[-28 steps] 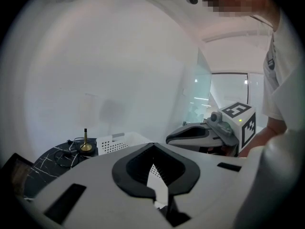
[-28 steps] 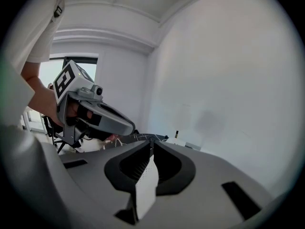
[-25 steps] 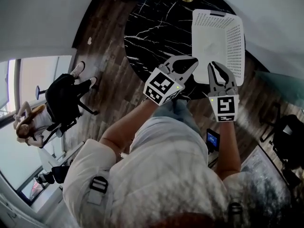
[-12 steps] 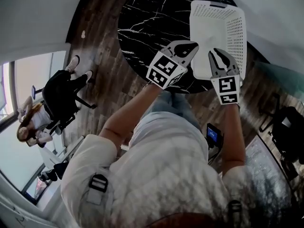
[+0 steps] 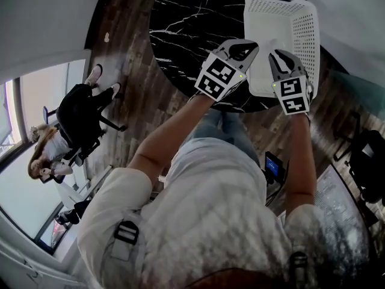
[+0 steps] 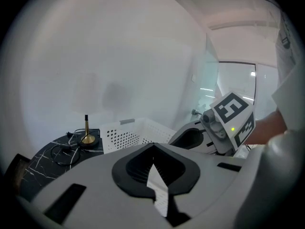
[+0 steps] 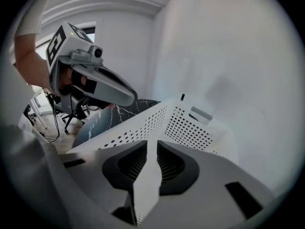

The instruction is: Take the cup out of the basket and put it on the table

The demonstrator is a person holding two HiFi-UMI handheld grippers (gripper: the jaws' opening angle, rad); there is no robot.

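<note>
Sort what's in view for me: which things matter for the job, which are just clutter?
For the job: basket, table, left gripper, right gripper. The cup itself cannot be made out inside the basket.
Lying about: brass stand and a cable on the table; office chair and a seated person off to the side.

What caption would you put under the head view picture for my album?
Left gripper and right gripper hover at a white basket on the black marble table.
</note>
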